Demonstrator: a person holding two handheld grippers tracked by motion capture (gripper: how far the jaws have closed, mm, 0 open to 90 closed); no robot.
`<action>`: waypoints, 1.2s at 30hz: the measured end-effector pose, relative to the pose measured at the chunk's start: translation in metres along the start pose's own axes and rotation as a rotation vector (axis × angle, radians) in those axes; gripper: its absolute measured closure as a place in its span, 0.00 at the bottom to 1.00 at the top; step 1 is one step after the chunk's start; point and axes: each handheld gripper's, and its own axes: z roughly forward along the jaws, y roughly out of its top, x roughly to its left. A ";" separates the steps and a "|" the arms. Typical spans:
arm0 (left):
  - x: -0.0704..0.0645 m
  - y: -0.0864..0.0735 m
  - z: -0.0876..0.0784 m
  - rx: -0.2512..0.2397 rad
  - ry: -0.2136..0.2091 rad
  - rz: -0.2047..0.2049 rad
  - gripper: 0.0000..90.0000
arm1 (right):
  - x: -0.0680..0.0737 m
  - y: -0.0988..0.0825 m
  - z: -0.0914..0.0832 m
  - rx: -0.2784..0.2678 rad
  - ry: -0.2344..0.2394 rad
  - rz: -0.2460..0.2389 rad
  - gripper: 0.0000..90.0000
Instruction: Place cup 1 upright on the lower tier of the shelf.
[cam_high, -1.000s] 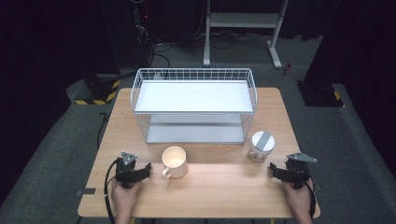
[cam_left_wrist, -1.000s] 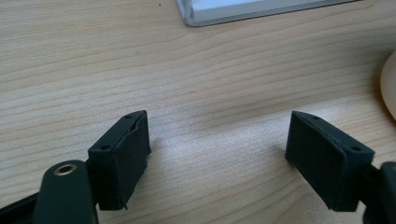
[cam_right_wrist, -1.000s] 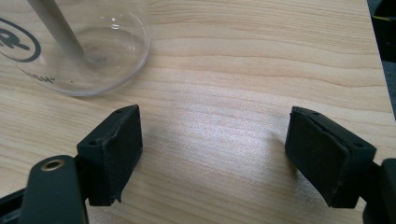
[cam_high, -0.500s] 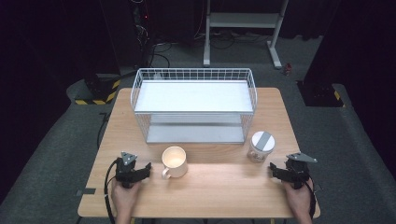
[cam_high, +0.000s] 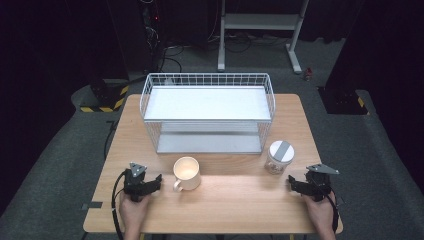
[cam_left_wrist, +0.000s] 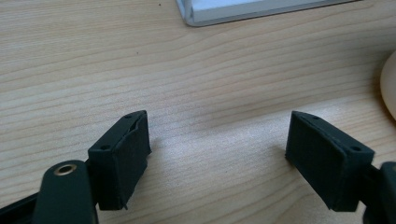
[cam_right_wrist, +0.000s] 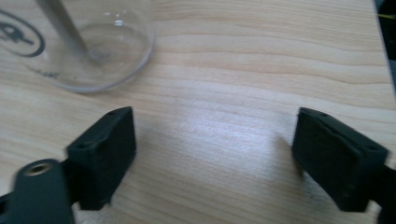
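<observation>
High view: wooden table (cam_high: 235, 200) w/ wire rack (cam_high: 207, 112) far-centre; cream mug (cam_high: 186, 173) near left gripper (cam_high: 157, 179), glass jar (cam_high: 278, 157) near right gripper (cam_high: 291, 184). Both grippers' jaws apart, empty.

Dark room, grey carpet floor (cam_high: 60, 165), white metal stand (cam_high: 260, 22) behind wooden table (cam_high: 240, 200).

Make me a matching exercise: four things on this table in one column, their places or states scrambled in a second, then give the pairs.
1. cream mug
2. glass jar
3. white wire rack
4. left gripper

A. at the table's far middle
B. jaws open, holding nothing
C. near the right gripper, lid on
D. upright, open top, handle toward the left gripper

Pairs: 1-D, 2-C, 3-A, 4-B
</observation>
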 end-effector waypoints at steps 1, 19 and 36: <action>0.000 0.000 0.000 0.000 0.000 0.000 0.24 | 0.001 0.000 0.000 -0.001 0.002 -0.004 0.14; 0.000 0.000 0.000 0.000 0.000 0.000 0.24 | 0.001 -0.003 -0.003 -0.007 0.017 0.001 0.16; 0.000 0.000 0.000 0.001 0.000 0.001 0.24 | 0.010 -0.013 -0.016 -0.053 0.077 -0.032 0.15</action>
